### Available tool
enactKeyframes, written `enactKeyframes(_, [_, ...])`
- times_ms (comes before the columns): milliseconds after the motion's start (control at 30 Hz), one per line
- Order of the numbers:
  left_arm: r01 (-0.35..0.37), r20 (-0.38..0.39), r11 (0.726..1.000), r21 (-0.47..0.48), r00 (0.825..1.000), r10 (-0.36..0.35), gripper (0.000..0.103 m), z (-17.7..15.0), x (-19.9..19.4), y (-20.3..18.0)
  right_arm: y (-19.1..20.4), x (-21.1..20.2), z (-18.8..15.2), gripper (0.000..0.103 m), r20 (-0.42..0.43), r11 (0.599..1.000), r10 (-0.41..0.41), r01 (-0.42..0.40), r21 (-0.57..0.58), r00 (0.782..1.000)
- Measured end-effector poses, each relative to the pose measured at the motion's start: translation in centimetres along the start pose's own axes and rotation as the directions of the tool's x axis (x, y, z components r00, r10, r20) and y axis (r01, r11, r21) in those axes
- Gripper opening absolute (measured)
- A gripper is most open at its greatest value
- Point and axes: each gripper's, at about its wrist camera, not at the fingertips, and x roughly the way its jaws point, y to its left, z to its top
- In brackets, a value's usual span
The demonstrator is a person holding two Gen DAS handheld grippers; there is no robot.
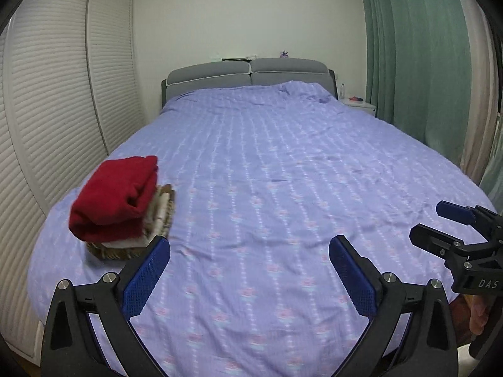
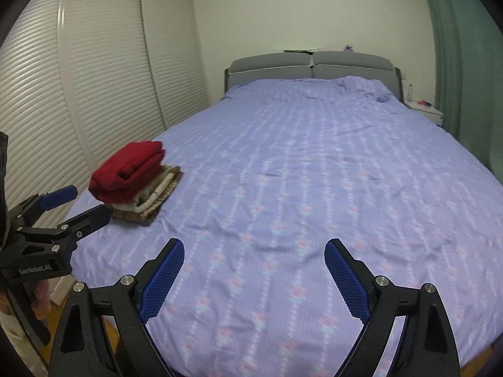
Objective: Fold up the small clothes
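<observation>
Bed bears folded stack, long axis toward headboard.

A bedroom in a home.

A wide bed under a lilac patterned cover fills the room, with a grey padded headboard in 2 sections against a plain pale wall. Louvred white wardrobe doors run down one side, green curtains hang on the other, and a small white nightstand (a bottle and oddments on top) stands by the headboard. Folded clothes sit stacked on the cover.
</observation>
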Motion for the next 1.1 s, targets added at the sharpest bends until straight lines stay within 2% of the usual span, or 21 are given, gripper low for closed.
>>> enactKeyframes(267, [0.061, 0.000, 0.998, -0.024, 0.998, -0.061, 0.103, -0.7, -1.6, -4.0, -3.7, -4.2, -1.4, 0.091, 0.027, 0.998, -0.003, 0.002, 0.055, 1.000])
enactKeyframes(533, [0.076, 0.030, 0.997, -0.001, 0.997, -0.076, 0.103, -1.0, -3.3, -6.5, -5.2, -7.2, -2.6, 0.091, 0.072, 0.996, -0.041, 0.035, 0.082, 0.997])
enactKeyframes(1100, [0.091, 0.053, 0.995, 0.026, 0.994, -0.092, 0.103, -1.2, -4.6, -7.7, -6.3, -8.3, -3.2, 0.091, 0.086, 0.993, -0.046, 0.036, 0.110, 0.995])
